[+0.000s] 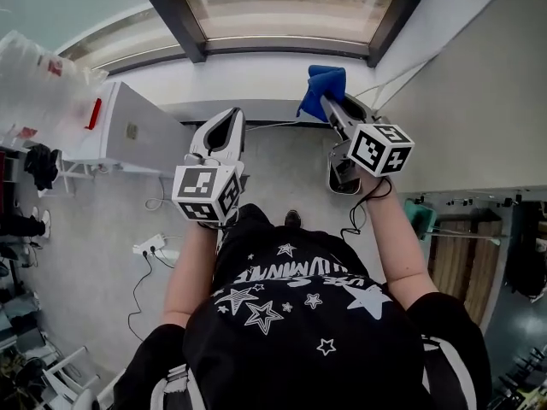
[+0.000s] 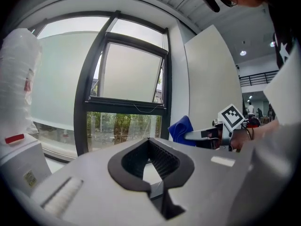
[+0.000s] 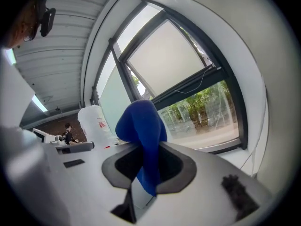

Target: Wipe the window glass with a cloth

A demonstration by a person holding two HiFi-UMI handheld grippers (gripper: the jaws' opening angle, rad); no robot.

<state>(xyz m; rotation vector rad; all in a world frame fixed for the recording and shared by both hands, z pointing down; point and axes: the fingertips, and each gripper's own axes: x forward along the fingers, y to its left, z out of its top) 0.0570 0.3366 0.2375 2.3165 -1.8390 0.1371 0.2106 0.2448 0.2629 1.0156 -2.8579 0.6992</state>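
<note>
The window glass [image 1: 282, 2] lies ahead in a dark frame, with trees outside; it also shows in the left gripper view [image 2: 124, 128] and the right gripper view [image 3: 202, 112]. My right gripper [image 1: 329, 101] is shut on a blue cloth [image 1: 323, 85], held up just short of the sill and apart from the glass. In its own view the blue cloth [image 3: 141, 126] bunches above the jaws of the right gripper [image 3: 146, 147] and hangs down between them. My left gripper [image 1: 227, 116] is lower and to the left, shut with nothing in it [image 2: 149, 140]. From there the cloth [image 2: 181, 128] shows at the right.
A white cabinet [image 1: 128, 131] stands at the left below the sill [image 1: 248, 68], with a plastic-wrapped bundle [image 1: 34, 67] beyond it. A power strip and cables [image 1: 149, 246] lie on the floor. A white wall panel [image 1: 479, 101] closes the right side.
</note>
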